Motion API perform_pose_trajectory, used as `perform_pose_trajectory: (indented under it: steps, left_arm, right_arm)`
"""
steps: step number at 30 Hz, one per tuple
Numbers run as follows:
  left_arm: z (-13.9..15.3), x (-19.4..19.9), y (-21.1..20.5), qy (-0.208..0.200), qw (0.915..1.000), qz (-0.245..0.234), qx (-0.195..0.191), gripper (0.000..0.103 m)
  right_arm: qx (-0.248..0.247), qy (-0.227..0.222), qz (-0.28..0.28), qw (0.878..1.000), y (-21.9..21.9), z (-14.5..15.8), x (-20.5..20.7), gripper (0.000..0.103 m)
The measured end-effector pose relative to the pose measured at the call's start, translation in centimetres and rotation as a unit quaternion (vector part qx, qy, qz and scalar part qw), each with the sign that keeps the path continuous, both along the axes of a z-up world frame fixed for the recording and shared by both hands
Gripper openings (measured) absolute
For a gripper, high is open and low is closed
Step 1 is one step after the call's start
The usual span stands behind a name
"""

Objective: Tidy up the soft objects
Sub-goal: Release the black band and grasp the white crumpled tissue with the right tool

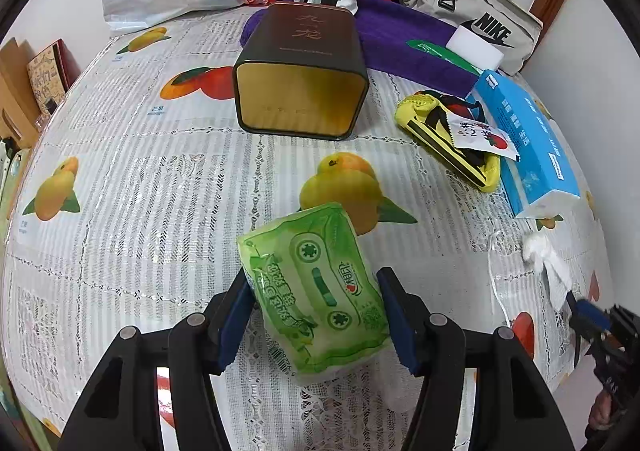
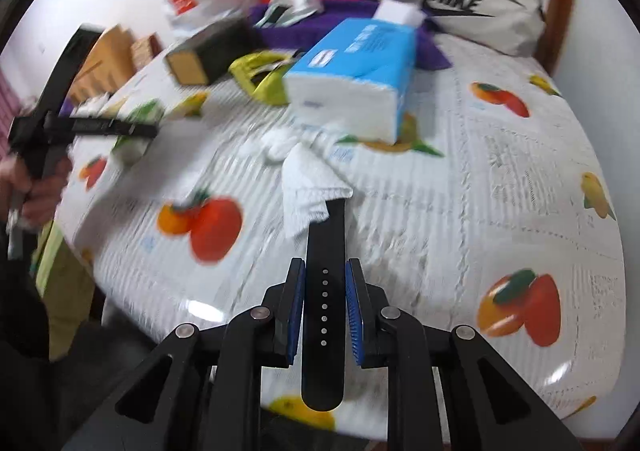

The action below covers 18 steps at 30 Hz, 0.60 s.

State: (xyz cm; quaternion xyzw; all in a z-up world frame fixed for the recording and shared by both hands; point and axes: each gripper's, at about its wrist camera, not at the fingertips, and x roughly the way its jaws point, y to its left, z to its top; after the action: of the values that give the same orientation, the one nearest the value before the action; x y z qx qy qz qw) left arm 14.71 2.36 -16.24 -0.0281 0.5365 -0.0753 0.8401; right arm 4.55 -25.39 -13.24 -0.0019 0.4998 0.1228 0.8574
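Green tissue pack (image 1: 316, 291) sits low centre, clamped in your left gripper (image 1: 316, 311) — carry it level toward the open tin (image 1: 300, 91) above. Your right gripper (image 2: 325, 311) pinches a black strap (image 2: 324, 291) — keep that squeeze gentle.

White wall (image 1: 580, 31), fruit-print tablecloth (image 1: 140, 179)
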Motion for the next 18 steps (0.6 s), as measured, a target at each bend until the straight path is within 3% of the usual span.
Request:
perform_pose_trajectory:
  steps: [7, 10, 18]
  left_arm:
    - [0.0, 0.3, 0.2, 0.002, 1.0000, 0.002, 0.000, 0.060]
    - [-0.1, 0.4, 0.3, 0.002, 1.0000, 0.002, -0.001, 0.060]
    - [-0.2, 0.7, 0.3, 0.002, 1.0000, -0.002, -0.001, 0.060]
  right_arm:
    - [0.009, 0.002, 0.037, 0.999, 2.9, -1.5, 2.6, 0.024]
    - [0.016, 0.000, 0.030, 0.999, 2.7, -1.4, 3.1, 0.048]
    - [0.020, -0.026, 0.036, 0.999, 4.2, -1.4, 6.4, 0.049]
